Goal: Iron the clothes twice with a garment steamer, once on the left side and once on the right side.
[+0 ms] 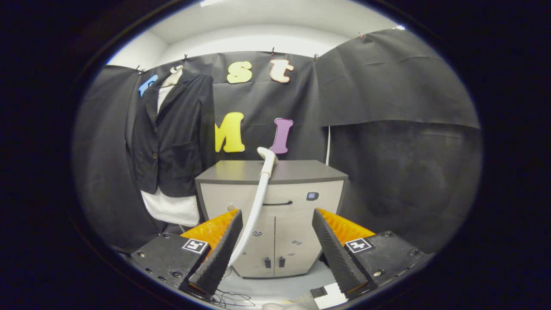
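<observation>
**Hand-held gripper spread wide, steamer waiting on the cabinet**

The black cloth wall (387, 86) drapes the whole booth, matte and softly creased, pinned along its top edge. Against it on the left hangs the dark jacket (172, 137), a tailored blazer with lapels and a flap pocket, smooth fabric, on a pale hanger (173, 76); a white garment (172, 209) shows at its collar and spills out below its hem.

Beside the jacket, dead ahead, stands the cabinet (275, 224): boxy, pale fronts, a slim dark handle, two doors below, and a flat grey tabletop (301, 171) with a gently curved front edge.

And there is the garment steamer (267, 160), its white rounded head resting on the tabletop near the middle. Its white hose (254, 215), smooth and tubular, curves down across the cabinet front and passes just behind the left finger.

Nearest of all, the hand-held gripper (277, 254) holds its two fingers well apart, nothing between them. The pads are black and finely ribbed, wedge-shaped, backed with orange plastic, each block carrying a small square marker. The steamer lies beyond the fingers, untouched.
</observation>
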### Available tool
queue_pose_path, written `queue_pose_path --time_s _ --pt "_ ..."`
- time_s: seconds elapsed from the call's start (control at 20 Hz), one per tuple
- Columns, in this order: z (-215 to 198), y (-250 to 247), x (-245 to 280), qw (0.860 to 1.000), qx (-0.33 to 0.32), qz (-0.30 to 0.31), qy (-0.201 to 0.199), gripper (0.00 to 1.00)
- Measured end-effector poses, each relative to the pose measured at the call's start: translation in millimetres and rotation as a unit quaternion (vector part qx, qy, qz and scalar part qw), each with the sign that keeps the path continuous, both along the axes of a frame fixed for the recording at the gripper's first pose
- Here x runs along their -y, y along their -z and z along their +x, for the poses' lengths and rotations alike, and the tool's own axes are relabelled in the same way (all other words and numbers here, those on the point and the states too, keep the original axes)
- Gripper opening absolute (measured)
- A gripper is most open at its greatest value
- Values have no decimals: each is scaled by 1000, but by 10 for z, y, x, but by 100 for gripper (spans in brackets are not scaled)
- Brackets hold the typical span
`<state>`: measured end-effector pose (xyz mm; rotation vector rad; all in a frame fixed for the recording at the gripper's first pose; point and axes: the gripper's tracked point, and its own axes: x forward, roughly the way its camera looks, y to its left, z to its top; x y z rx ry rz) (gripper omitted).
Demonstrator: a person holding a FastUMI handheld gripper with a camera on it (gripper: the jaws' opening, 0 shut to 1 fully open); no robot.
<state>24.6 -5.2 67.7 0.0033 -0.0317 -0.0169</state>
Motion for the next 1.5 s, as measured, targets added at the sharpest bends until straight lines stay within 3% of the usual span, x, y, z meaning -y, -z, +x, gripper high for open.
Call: queue_pose_path --time_s 0.5,0.95,1.15,1.5 --pt "1070 -995 322 999 25 25 0 100" --pt "2391 -1776 186 999 20 13 -41 100" --pt "2944 -1853 14 998 -8 3 -66 100" --pt "3729 -1436 -184 991 -101 4 -89 100"
